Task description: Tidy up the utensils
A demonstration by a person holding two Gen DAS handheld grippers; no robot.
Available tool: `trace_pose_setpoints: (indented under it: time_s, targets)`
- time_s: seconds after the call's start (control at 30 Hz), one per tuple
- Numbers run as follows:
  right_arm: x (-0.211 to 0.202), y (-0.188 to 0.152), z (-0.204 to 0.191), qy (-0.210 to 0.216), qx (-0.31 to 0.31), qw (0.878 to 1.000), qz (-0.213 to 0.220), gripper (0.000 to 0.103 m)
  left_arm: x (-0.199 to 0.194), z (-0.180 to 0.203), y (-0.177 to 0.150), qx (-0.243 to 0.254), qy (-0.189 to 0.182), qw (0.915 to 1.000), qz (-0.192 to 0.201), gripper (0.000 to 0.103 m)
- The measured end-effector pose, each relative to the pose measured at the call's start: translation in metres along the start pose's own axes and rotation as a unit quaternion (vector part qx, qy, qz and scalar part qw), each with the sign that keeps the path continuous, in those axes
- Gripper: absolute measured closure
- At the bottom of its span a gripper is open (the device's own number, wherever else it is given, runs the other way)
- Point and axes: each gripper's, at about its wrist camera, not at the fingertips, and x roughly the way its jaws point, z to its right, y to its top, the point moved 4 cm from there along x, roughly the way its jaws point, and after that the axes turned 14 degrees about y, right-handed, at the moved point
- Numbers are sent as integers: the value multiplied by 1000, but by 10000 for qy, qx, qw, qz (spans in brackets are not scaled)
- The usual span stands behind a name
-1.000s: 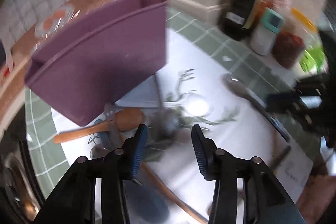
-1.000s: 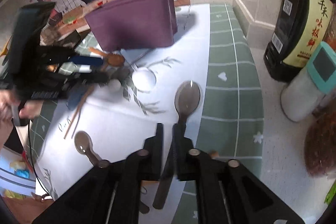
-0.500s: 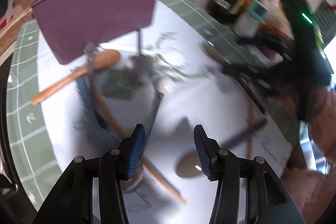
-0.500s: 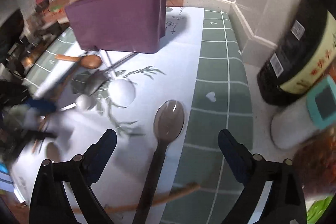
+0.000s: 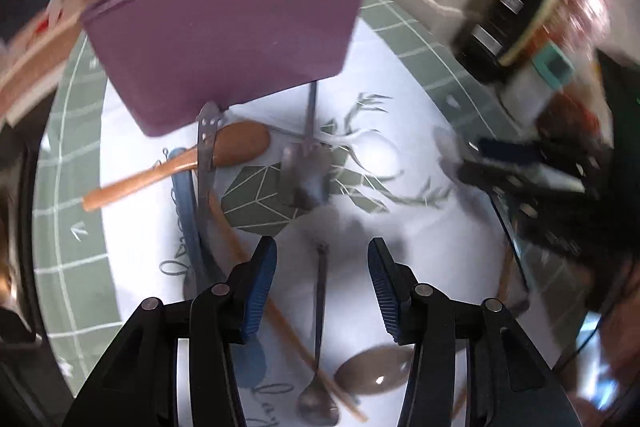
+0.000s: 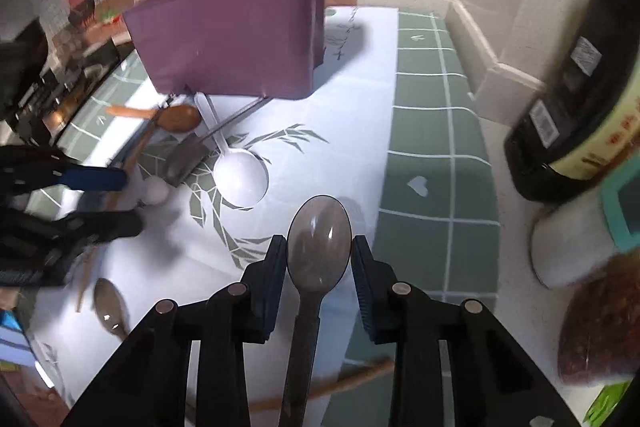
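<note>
Utensils lie scattered over a white mat printed with green leaves [image 6: 360, 75], which covers a green grid-lined cloth [image 6: 436, 163] on the counter. Largest on the mat is the purple plastic bin [image 6: 236, 39], standing upright at the far end, with several handles running up to or under its near edge. To the right stands a tall dark bottle with a yellow label [image 6: 580, 99], and nearer, a white jar with a teal lid [image 6: 580, 239].

The right gripper [image 6: 319, 259] has its fingers apart on either side of the bowl of a long dark translucent plastic spoon [image 6: 319, 239], which lies on the mat at its right edge; whether the pads touch the bowl cannot be told. The left gripper [image 5: 322, 285] hangs over the mat's near part with its blue-padded fingers spread wide, and a thin metal spoon [image 5: 319, 327] lies between them, untouched.

Near the bin lie a wooden spoon [image 5: 192, 163] and a white plastic spoon [image 6: 236, 175], its bowl beside a grey metal scoop [image 6: 186, 157]. A long wooden chopstick [image 5: 280, 315] crosses the mat beside a small dark brown spoon [image 5: 374, 373], near the left gripper.
</note>
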Motion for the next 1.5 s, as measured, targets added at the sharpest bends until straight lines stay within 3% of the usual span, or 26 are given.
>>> trace_pose_setpoints:
  time_s: [0.1,0.23,0.3,0.43,0.63,0.77,0.97,1.1,1.17,1.27,1.33,1.4,1.5]
  targets:
    - [-16,-6,4,118,146,9997,139,73,4,0,5,-107,81,9999,-36,62]
    - [-24,-8,6,148,199,9995,188,73,11,15,8,106,228,9997,-4,64]
    - [-26,-8,4,145,190,9995,197,73,14,21,8,180,338,9993,25,78]
    - [-33,-6,-3,145,81,9995,281,73,13,22,7,-33,454,9988,190,80]
    - [-45,-2,-17,226,-66,9987,444,73,-23,8,-7,-440,493,9953,701,80]
    - [-55,1,-27,244,-176,9978,598,73,-61,-6,-18,-948,389,9867,1263,80]
    - [-82,14,-48,402,-386,9933,1011,73,-109,-15,-18,-1319,478,9711,1931,80]
    - [-116,37,-63,582,-497,9863,1459,73,-158,-22,-4,-1451,401,9550,2554,80]
    - [-141,60,-72,618,-705,9802,1742,73,-193,-26,12,-1367,365,9447,2960,80]
    - [-183,106,-87,324,-1060,9681,2245,73,-242,-38,49,-1265,281,9283,3485,81]
    - [-204,136,-95,205,-1246,9593,2528,73,-271,-50,76,-1250,400,9117,3893,80]
    - [-219,169,-99,-89,-1329,9494,2845,73,-282,-59,96,-1232,533,9006,4134,80]
    - [-213,200,-98,-229,-1296,9450,2996,73,-277,-77,121,-1307,563,8967,4191,80]
